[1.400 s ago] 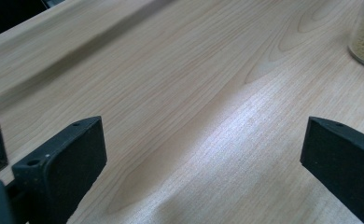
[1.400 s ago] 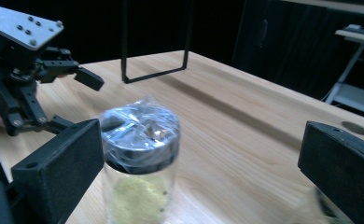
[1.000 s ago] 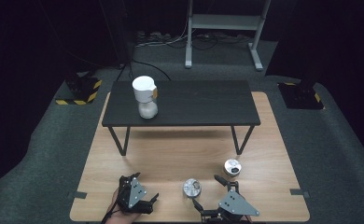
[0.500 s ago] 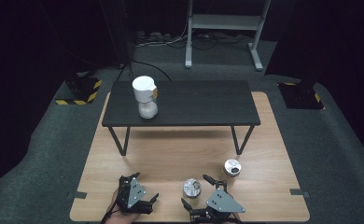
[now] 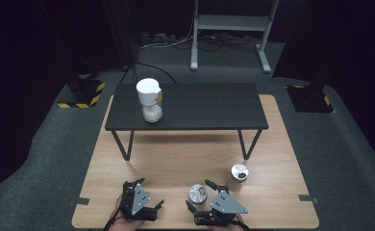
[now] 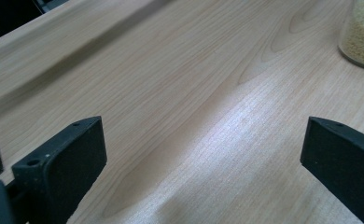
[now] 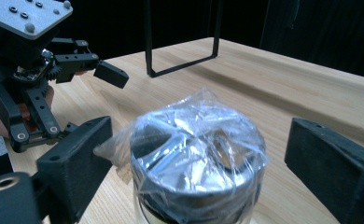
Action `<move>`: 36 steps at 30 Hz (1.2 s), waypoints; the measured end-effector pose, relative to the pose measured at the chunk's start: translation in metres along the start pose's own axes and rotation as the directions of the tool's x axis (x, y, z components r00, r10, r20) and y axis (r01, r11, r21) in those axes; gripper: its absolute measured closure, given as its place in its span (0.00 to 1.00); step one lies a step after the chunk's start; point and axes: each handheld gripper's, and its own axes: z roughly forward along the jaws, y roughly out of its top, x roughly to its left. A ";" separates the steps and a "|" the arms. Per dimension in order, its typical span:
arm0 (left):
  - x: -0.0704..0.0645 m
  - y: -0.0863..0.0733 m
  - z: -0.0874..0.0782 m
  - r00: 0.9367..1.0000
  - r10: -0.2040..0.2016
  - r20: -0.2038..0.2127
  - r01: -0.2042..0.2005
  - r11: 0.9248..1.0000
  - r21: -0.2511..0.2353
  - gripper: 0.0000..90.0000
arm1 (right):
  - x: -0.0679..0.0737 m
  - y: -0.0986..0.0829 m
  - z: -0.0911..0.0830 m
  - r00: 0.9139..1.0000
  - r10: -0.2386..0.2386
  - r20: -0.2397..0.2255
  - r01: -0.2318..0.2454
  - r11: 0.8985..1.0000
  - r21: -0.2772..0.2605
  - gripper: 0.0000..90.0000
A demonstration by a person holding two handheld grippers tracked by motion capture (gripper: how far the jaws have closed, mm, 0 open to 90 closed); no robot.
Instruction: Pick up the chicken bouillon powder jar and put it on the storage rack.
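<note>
**Right hand-held gripper open around a foil-topped jar on the wooden desk**

Seen from above, a light wooden desk (image 5: 176,163) carries a low black table (image 5: 185,107) at its far side. On that black table stands a white-lidded container (image 5: 149,99) near its left end.

At the near edge of the desk, the right hand-held gripper (image 5: 201,193) has its jaws spread wide on either side of a small jar (image 5: 197,193) whose top is covered in crinkled clear wrap over something shiny. In the right gripper view the jar (image 7: 199,158) sits between the two black jaws, with a gap on each side, so it is not gripped.

A second small jar (image 5: 239,173), with a white body, stands a little farther away and to the right, apart from both grippers.

The left hand-held gripper (image 5: 146,195) rests at the near edge, to the left of the wrapped jar. In its own view its jaws are wide open over bare wood, holding nothing.
</note>
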 end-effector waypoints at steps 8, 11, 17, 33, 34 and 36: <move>0.000 0.000 0.000 1.000 -0.003 0.003 0.003 1.000 -0.003 0.01 | 0.000 -0.007 -0.001 0.999 -0.005 -0.032 0.005 1.000 0.002 0.25; 0.000 0.000 0.000 1.000 0.001 0.003 -0.001 1.000 0.000 0.01 | 0.001 -0.008 -0.003 0.999 -0.013 -0.037 0.013 1.000 -0.007 0.29; 0.000 0.000 0.000 1.000 -0.003 0.003 0.003 1.000 -0.003 0.01 | 0.000 -0.008 -0.004 0.999 -0.014 -0.036 0.014 1.000 -0.020 0.33; 0.001 0.000 0.000 1.000 -0.006 0.001 0.006 1.000 -0.003 0.01 | -0.002 -0.012 -0.007 0.999 -0.004 -0.038 0.002 0.999 -0.048 0.38; 0.001 0.000 0.000 1.000 -0.006 0.002 0.006 1.000 -0.004 0.01 | -0.002 -0.012 -0.007 0.999 -0.001 -0.039 0.000 0.999 -0.048 0.38; 0.001 0.000 0.000 1.000 -0.008 0.002 0.008 1.000 -0.005 0.01 | -0.002 -0.011 -0.007 0.999 -0.002 -0.039 0.000 0.999 -0.045 0.38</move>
